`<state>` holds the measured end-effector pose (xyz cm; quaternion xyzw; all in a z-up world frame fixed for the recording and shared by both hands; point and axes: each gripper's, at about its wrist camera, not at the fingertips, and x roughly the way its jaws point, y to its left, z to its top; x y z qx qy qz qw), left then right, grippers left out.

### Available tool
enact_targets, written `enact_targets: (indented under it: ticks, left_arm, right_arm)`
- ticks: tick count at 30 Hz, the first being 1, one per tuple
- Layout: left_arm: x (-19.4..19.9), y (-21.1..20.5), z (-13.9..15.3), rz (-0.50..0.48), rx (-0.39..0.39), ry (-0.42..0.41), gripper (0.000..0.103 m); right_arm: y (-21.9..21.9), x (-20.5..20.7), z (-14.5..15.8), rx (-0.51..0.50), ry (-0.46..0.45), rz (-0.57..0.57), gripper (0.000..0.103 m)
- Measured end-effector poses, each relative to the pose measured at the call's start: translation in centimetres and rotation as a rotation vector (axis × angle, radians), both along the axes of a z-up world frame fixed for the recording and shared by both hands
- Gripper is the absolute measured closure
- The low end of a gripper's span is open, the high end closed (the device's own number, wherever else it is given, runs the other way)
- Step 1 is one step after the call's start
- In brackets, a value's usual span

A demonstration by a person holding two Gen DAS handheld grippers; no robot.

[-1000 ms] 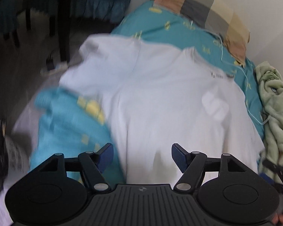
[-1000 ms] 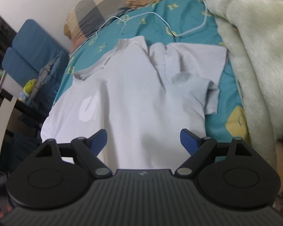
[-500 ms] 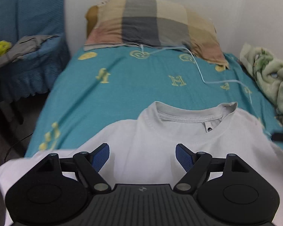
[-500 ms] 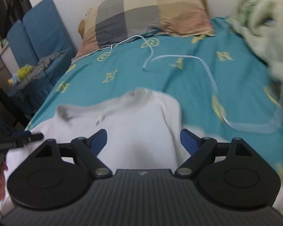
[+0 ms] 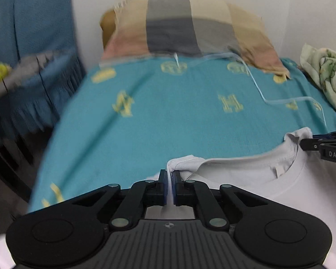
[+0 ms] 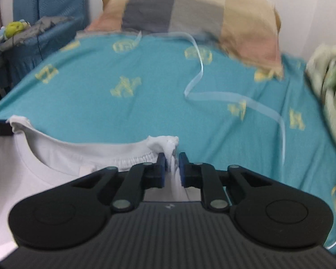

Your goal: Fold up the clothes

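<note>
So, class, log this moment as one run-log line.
left gripper: jaws just closed on white T-shirt shoulder | right gripper: same, other shoulder | phase: grasped

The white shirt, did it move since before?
Yes. The white shirt has slid down the teal bedsheet, away from the checked pillow; both grippers, jaws just closed, now pinch its shoulders.

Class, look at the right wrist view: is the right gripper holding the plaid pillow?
No: the right gripper is shut on the white T-shirt beside its collar, while the plaid pillow lies far up the bed.
</note>
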<state>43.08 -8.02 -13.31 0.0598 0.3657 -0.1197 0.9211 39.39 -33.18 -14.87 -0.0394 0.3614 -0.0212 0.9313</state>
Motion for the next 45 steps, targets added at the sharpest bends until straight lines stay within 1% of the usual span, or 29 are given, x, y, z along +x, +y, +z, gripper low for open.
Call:
enact_targets:
  ticks: [2,5,7,9,12,14,15,16,17,18,19,20,21,22,23,25,27,28,30,34,37,38,41,43,45]
  left_arm:
    - [1.0,0.3,1.8,0.036,-0.001,-0.033,0.099]
    - [2.5,0.7,4.4,0.09,0.0,-0.085,0.099]
    - [4.0,0.4,5.2,0.107,0.015,-0.111,0.098]
    - [5.6,0.0,4.7,0.111,0.028,-0.114,0.098]
    - [7.2,-0.1,2.1,0.128,0.002,-0.061,0.096]
    - [7.6,0.0,0.1,0.139,-0.009,-0.004,0.09]
    - [7.7,0.2,-0.6,0.14,-0.016,0.025,0.085]
    - [7.6,0.5,-0.9,0.135,-0.024,0.046,0.076]
    - [7.3,0.9,-1.0,0.129,-0.032,0.064,0.072]
    - [6.8,1.5,-0.8,0.124,-0.043,0.071,0.063]
    - [5.9,2.4,-0.4,0.128,-0.063,0.077,0.056]
    - [4.8,3.4,0.1,0.134,-0.093,0.096,0.053]
    - [3.7,4.5,0.6,0.141,-0.125,0.117,0.051]
    - [2.2,5.6,1.3,0.142,-0.15,0.131,0.051]
    - [0.6,6.9,2.0,0.141,-0.173,0.142,0.051]
    - [-3.4,9.3,3.2,0.159,-0.209,0.155,0.046]
    - [-7.5,11.7,4.4,0.18,-0.243,0.167,0.045]
    - [-9.6,13.1,5.0,0.202,-0.263,0.174,0.042]
    - [-14.0,15.5,5.7,0.253,-0.304,0.193,0.04]
    - [-22.6,19.5,6.4,0.324,-0.402,0.214,0.037]
    - [-27.3,21.9,6.7,0.377,-0.467,0.262,0.037]
    - [-28.7,22.6,6.8,0.392,-0.49,0.281,0.037]
    - [-31.9,23.7,7.8,0.413,-0.527,0.257,0.034]
    - [-33.1,24.1,7.6,0.407,-0.562,0.281,0.033]
    - [-33.9,24.3,7.2,0.399,-0.595,0.306,0.033]
  right_arm:
    - [0.6,0.0,1.6,-0.003,-0.058,-0.009,0.093]
    - [1.1,1.2,3.7,-0.011,-0.136,-0.038,0.094]
    - [1.1,2.4,4.5,-0.009,-0.158,-0.055,0.094]
    - [1.2,3.8,4.1,-0.023,-0.161,-0.07,0.094]
    - [0.9,5.4,2.0,-0.012,-0.125,-0.082,0.094]
    - [0.4,5.7,0.3,0.03,-0.095,-0.084,0.092]
    - [0.3,5.6,-0.2,0.061,-0.077,-0.084,0.092]
    - [0.1,5.5,-0.6,0.092,-0.06,-0.084,0.091]
    - [0.0,5.3,-0.7,0.116,-0.049,-0.084,0.091]
    - [-0.1,4.8,-0.5,0.14,-0.043,-0.086,0.09]
    - [-0.3,4.2,-0.2,0.162,-0.04,-0.095,0.088]
    - [-0.5,3.3,0.2,0.183,-0.035,-0.104,0.078]
    - [-0.7,1.8,0.8,0.21,-0.04,-0.105,0.071]
    - [-0.8,0.4,1.4,0.235,-0.045,-0.106,0.06]
    - [-0.8,-1.5,2.1,0.244,-0.052,-0.1,0.051]
    - [-0.5,-5.9,3.3,0.252,-0.07,-0.091,0.042]
    - [-0.1,-10.7,4.4,0.26,-0.077,-0.081,0.041]
    - [0.5,-13.2,4.7,0.275,-0.067,-0.066,0.041]
    - [1.6,-18.2,5.4,0.305,-0.048,-0.035,0.041]
    - [5.2,-27.8,6.4,0.371,-0.015,0.062,0.041]
    - [8.2,-33.9,6.6,0.452,0.02,0.149,0.041]
    - [9.7,-35.0,6.3,0.448,0.04,0.188,0.041]
    - [14.2,-38.2,5.3,0.436,0.099,0.308,0.041]
    - [17.2,-40.3,4.7,0.426,0.138,0.388,0.041]
    - [20.4,-41.0,3.4,0.384,0.171,0.468,0.041]
